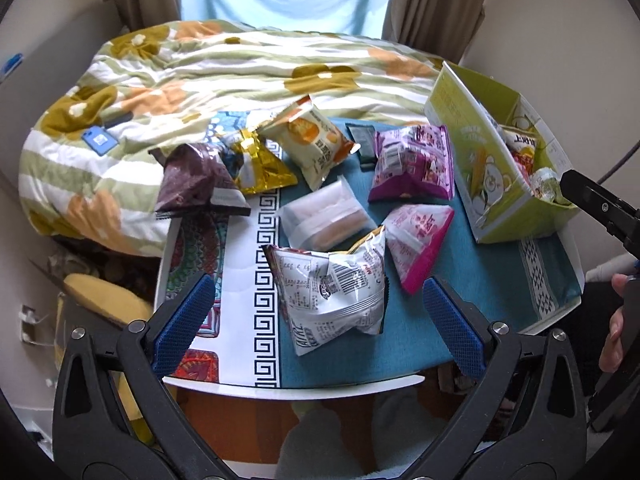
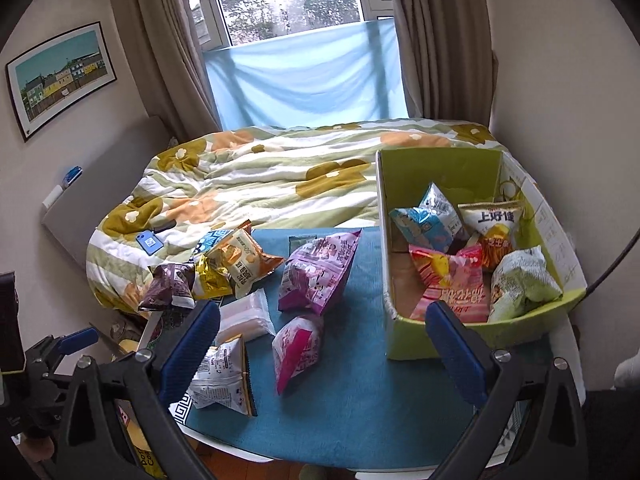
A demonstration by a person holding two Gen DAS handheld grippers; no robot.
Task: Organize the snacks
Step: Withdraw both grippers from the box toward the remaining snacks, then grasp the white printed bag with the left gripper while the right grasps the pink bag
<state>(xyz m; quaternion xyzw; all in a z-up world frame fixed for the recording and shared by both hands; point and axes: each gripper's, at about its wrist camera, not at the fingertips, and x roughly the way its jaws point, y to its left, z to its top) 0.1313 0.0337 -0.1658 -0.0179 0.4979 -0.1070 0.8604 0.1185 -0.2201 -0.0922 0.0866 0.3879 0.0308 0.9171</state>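
Note:
Several snack bags lie on a small table with a teal cloth (image 1: 340, 356). A white bag (image 1: 332, 292) lies nearest my left gripper (image 1: 316, 296), which is open and empty, its fingers either side of it. A pink bag (image 1: 420, 240), a purple bag (image 1: 412, 164), a clear wrapped pack (image 1: 324, 216), a cream bag (image 1: 312, 144), a gold bag (image 1: 260, 168) and a brown bag (image 1: 196, 180) lie further back. A green box (image 2: 476, 332) holds several bags. My right gripper (image 2: 320, 320) is open and empty, near the box's front left corner.
A bed with a flowered quilt (image 2: 280, 172) stands behind the table, with a blue phone (image 2: 150, 242) on it. A window with brown curtains (image 2: 168, 40) is beyond. The right gripper's body shows at the right edge of the left wrist view (image 1: 600, 208).

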